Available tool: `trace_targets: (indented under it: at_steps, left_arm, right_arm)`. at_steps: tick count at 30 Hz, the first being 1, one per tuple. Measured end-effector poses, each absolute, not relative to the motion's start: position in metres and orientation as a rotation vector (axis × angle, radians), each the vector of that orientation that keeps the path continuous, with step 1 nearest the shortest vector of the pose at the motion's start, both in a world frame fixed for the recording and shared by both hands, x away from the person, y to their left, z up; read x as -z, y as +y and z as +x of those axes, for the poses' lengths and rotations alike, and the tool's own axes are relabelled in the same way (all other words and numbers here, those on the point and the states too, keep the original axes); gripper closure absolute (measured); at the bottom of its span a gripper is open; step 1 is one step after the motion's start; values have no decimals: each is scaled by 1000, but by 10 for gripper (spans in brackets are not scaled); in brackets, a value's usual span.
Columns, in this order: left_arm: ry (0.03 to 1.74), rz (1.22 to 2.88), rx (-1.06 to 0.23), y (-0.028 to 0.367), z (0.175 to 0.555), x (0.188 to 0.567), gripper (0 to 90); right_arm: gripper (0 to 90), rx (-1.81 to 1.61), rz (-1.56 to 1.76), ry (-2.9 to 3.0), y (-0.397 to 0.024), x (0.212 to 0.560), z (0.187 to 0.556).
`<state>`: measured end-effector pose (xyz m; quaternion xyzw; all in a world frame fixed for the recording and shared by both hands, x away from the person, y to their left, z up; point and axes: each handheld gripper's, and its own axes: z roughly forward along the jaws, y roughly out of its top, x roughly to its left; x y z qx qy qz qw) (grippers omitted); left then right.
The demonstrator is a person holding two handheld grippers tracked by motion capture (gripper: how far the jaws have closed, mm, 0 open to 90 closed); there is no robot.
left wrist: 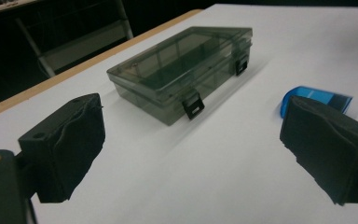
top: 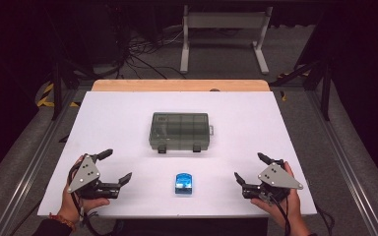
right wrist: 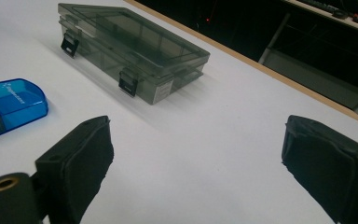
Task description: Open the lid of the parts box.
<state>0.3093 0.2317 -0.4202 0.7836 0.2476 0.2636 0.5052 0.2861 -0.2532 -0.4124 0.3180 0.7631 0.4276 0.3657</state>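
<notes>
Seen from above: smoky case (top: 180, 130), lid shut and both latches facing the near edge, lying mid-table (top: 118, 113). Blue box (top: 183, 183) just in front of it, nearer the person, apart from the case. Left gripper (top: 113, 167) and right gripper (top: 251, 168) held low at either side, jaws wide apart, nothing between them, well clear of both.
</notes>
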Motion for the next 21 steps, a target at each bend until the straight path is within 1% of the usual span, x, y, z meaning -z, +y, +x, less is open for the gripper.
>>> trace_targets:
  at_steps: [9,14,17,19,20,21]
  left_arm:
    - [611,1936,-602,233,310,428,94]
    - [622,1951,-578,233,315,430,126]
    - [648,1991,-540,228,332,431,143]
    - [667,2008,-527,224,341,433,157]
    - [667,2008,-527,224,341,433,169]
    - [671,2037,-512,219,352,434,176]
  right_arm:
    - [95,-1127,875,2006,-252,417,300]
    - [113,-1111,893,2043,-248,421,314]
    - [131,-1098,913,2083,-244,423,326]
    - [163,-1111,926,2112,-240,423,335]
    - [163,-1111,926,2112,-240,423,335]
    - [177,-1097,920,2131,-234,422,345]
